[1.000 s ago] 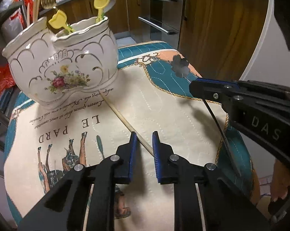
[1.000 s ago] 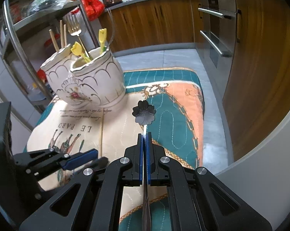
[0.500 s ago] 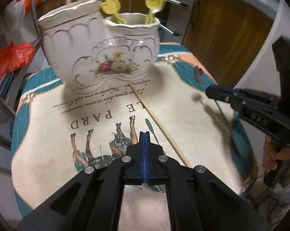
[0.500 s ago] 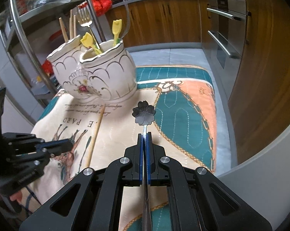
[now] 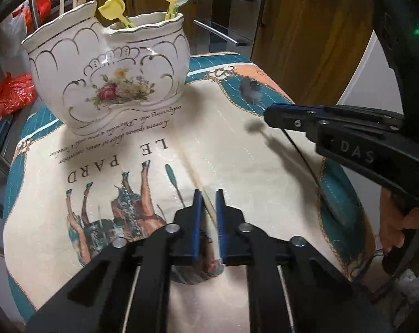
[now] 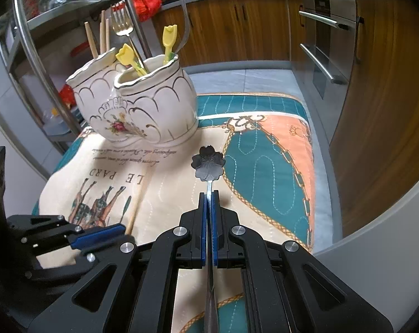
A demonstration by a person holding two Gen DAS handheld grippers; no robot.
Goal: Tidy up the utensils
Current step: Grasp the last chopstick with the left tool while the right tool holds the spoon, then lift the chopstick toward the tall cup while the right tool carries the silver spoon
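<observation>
Utensils, sorted in part: wooden chopsticks and a fork upright in the left compartment of a white floral ceramic holder; two yellow tulip-topped picks in its right compartment; holder standing near the far left corner of a printed cloth covering the counter; one loose chopstick lying on the cloth, running from just before the holder toward the near edge; left hand-held gripper with jaws slightly apart, one either side of the chopstick's near end, contact with it not discernible; right hand-held gripper with jaws pressed together on the stem of a dark flower-shaped spoon, bowl forward and lifted above the cloth's middle, right of the holder; wooden cabinets beyond the counter's right edge.
</observation>
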